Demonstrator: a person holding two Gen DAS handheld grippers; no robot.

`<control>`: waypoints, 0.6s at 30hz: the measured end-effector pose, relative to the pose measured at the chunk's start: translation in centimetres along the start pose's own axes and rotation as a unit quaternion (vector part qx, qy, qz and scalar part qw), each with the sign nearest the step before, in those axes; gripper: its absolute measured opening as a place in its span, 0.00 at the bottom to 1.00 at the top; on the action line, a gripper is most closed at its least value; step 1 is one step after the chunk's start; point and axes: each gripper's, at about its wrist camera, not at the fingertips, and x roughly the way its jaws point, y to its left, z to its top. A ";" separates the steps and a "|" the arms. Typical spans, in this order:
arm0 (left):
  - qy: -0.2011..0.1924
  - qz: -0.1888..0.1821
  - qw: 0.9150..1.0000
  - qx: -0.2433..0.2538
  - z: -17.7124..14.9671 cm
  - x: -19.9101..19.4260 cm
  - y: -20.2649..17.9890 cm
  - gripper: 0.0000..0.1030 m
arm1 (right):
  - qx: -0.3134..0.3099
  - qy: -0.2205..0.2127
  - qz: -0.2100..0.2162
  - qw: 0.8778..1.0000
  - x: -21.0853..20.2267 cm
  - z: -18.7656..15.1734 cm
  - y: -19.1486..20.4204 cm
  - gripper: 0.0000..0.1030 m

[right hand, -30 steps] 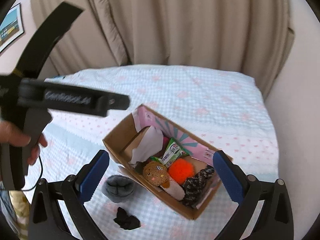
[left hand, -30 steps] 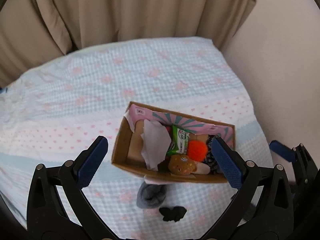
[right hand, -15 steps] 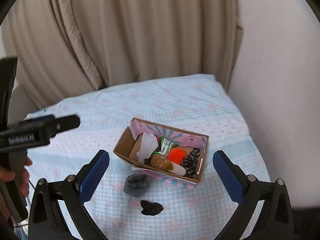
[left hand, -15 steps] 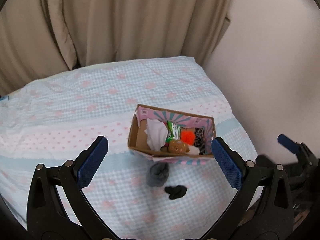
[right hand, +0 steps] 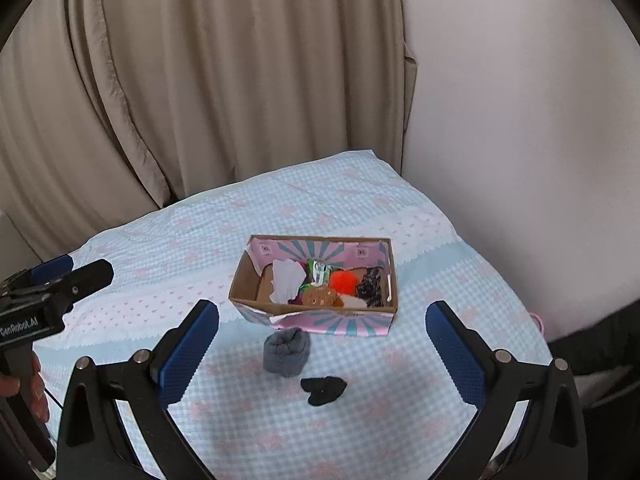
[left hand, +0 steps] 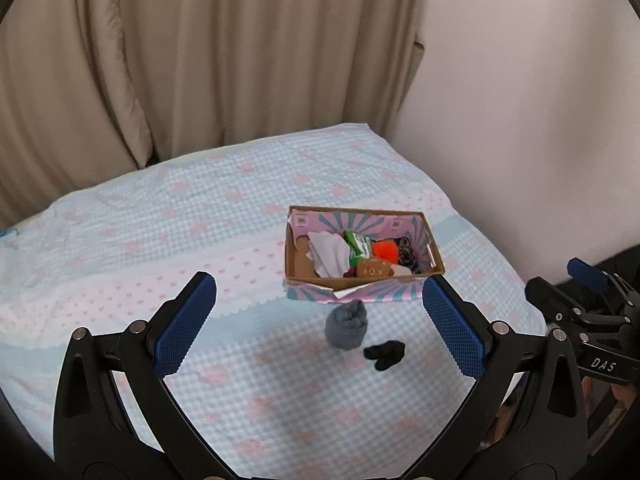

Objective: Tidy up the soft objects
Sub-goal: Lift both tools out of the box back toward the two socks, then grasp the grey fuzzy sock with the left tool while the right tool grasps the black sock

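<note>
Right hand-held gripper [right hand: 322,346] spread; cardboard box [right hand: 256,280] contents overlap, partly hidden.

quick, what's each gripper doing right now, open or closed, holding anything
Left gripper: open, holding nothing, above the bed.
Right gripper: open, holding nothing, above the bed.

box [left hand: 362,278] on bed [left hand: 200,240], rolled sock [left hand: 346,326] before box
</note>
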 end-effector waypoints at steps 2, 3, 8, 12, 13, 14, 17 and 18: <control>-0.004 -0.012 1.000 0.007 -0.9 0.2 0.3 0.99 | 0.003 0.002 -0.005 1.000 0.0 -1.0 0.7 1.00; -0.003 -0.015 1.000 0.010 -1.2 0.4 0.3 0.99 | 0.002 0.005 -0.006 1.000 0.2 -1.4 1.0 1.00; 0.004 -0.034 0.999 0.026 -3.1 2.8 0.5 0.99 | -0.002 0.014 -0.013 1.000 1.6 -4.2 1.6 1.00; 0.012 -0.048 0.998 0.025 -4.9 6.2 0.7 0.99 | 0.000 0.030 -0.016 0.999 4.5 -6.7 1.3 1.00; 0.012 -0.051 0.998 0.025 -5.3 6.7 0.6 0.99 | 0.000 0.034 -0.018 0.999 5.4 -7.3 1.2 1.00; 0.015 -0.051 0.998 0.028 -5.9 8.0 0.6 0.99 | 0.000 0.036 -0.020 0.999 6.0 -7.8 1.1 1.00; 0.030 -0.052 0.998 0.031 -7.6 11.4 0.5 0.99 | 0.005 0.043 -0.027 0.999 8.6 -9.8 0.6 1.00; 0.036 -0.055 0.997 0.030 -8.2 12.7 0.4 0.99 | 0.005 0.045 -0.029 0.999 9.3 -10.3 0.5 1.00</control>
